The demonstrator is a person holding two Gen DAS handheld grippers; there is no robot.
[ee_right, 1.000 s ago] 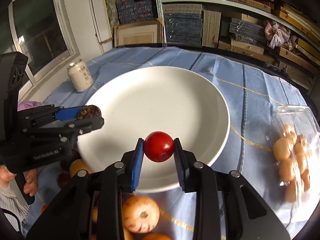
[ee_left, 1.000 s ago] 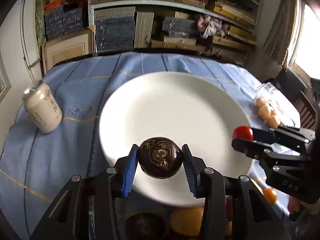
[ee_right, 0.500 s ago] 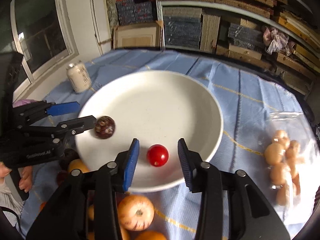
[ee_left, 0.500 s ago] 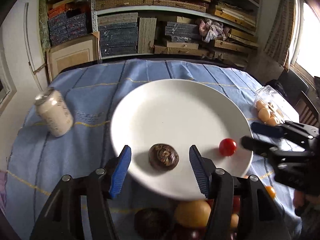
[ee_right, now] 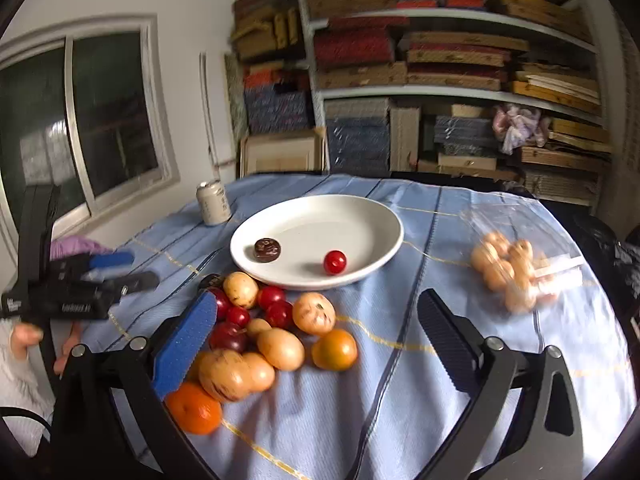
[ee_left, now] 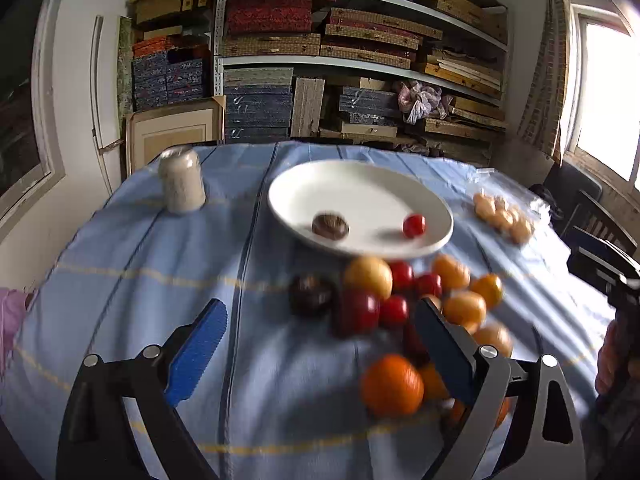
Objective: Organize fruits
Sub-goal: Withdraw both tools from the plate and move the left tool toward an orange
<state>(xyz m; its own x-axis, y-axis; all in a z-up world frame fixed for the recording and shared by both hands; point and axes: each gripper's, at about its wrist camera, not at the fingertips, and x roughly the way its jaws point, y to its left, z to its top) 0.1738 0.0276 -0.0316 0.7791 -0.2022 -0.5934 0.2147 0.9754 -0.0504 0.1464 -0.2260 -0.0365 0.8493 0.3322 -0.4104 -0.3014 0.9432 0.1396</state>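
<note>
Left gripper [ee_left: 320, 344] hangs with jaws wide and empty over the surface [ee_left: 120, 264]. Can [ee_right: 213, 203] stands left of the plate [ee_right: 360, 216], which holds a dark fruit [ee_right: 267, 249] and tomato [ee_right: 335, 262]. Fruit pile [ee_right: 276, 332] lies before it; right gripper [ee_right: 316, 340] jaws wide, empty.

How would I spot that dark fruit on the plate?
Find the white plate in the middle of the blue cloth. Two fruits lie on it: the dark fruit is on the left, brown and flattish, while its neighbour, the cherry tomato, is shiny red.
</note>
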